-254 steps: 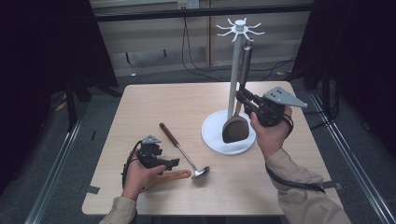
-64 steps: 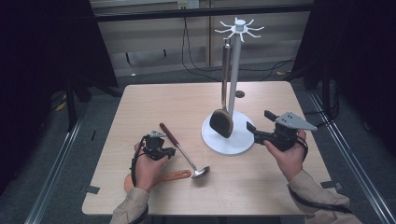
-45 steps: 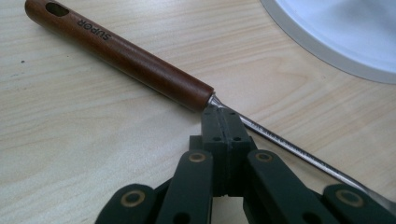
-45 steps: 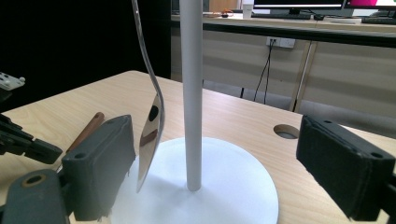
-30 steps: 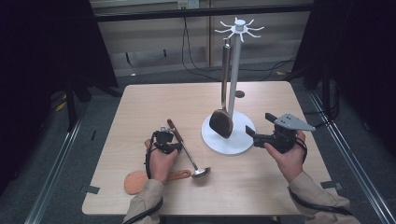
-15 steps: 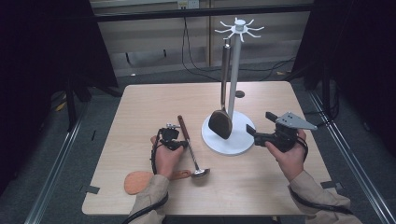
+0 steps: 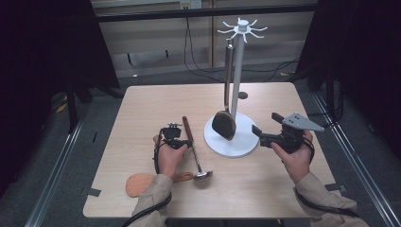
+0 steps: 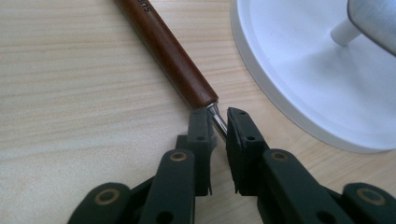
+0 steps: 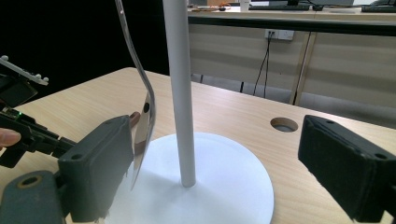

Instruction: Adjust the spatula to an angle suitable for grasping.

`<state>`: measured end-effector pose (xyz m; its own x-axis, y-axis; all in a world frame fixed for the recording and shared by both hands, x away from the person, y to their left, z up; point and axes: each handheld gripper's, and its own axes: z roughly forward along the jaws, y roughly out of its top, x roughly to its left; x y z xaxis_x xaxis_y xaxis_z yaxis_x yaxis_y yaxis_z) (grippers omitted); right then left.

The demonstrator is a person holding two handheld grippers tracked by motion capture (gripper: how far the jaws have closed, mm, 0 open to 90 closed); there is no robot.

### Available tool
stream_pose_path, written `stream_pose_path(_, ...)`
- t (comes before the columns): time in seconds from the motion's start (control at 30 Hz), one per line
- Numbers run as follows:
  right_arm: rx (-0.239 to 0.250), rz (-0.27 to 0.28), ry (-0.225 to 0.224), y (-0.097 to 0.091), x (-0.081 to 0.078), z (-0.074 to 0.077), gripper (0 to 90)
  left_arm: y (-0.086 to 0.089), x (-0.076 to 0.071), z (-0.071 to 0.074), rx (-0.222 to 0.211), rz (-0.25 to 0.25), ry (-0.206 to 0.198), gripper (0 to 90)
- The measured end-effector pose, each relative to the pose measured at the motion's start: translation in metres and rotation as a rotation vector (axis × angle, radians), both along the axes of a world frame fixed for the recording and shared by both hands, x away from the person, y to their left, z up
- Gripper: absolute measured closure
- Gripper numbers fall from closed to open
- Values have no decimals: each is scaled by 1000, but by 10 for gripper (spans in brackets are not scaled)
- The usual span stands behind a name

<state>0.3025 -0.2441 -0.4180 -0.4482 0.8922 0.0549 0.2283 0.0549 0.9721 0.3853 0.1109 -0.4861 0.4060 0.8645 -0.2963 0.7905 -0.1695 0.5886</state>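
The person is leaning over the wooden table (image 7: 142,104) with a gripper in each hand. The left gripper (image 8: 218,123) is lying low by the ladle (image 7: 194,150), its two black jaws straddling the thin steel shaft just below the end of the brown wooden handle (image 8: 173,60); those jaws have just been opening a little, and in the left gripper view a narrow gap is showing on each side of the shaft, so the pads are sitting around it rather than pinching it. The ladle is resting flat on the table in front of the person, handle pointing away and bowl (image 7: 203,176) toward the near edge, just left of the white round base (image 7: 241,142) of the utensil stand (image 7: 239,71). A flat orange piece (image 7: 137,183) is lying near the person's left forearm. The right gripper (image 7: 261,134) is hovering beside the stand's base on its right, jaws spread wide and holding nothing; in the right gripper view they are framing the white pole (image 9: 180,93). A spatula (image 7: 224,124) is hanging from the stand, its dark blade just over the base.
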Motion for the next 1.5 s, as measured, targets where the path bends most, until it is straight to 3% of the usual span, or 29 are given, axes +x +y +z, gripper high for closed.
stream_pose_path(0.13, 1, 2, 1, 1, -1, 0, 97, -4, 0, 1, 7, 35, 11, 690)
stream_pose_path(0.27, -5, 9, -6, 3, -2, 2, 99, -11, 1, 0, -17, 45, 41, 643)
stream_pose_path(0.33, -3, 10, -6, 3, -2, 2, 99, -15, 3, -1, 5, 61, 55, 633)
stream_pose_path(0.47, -4, 8, -2, 2, -1, 1, 99, -20, 5, -3, 0, 78, 71, 644)
stream_pose_path(0.53, -8, 8, -7, 1, -1, 1, 99, -23, 6, -1, 35, 60, 85, 670)
stream_pose_path(0.7, -5, 6, -4, 0, 0, 1, 100, -27, 6, 0, 46, 50, 103, 738)
stream_pose_path(0.97, -10, 14, 2, 1, -1, 1, 101, -34, 8, 2, 53, 94, 146, 764)
stream_pose_path(1.33, -8, 15, 4, 1, 1, 0, 102, -45, 12, 3, 57, 89, 168, 787)
stream_pose_path(1.5, -7, 17, 6, 1, 0, 0, 103, -44, 13, 5, 96, 86, 153, 795)
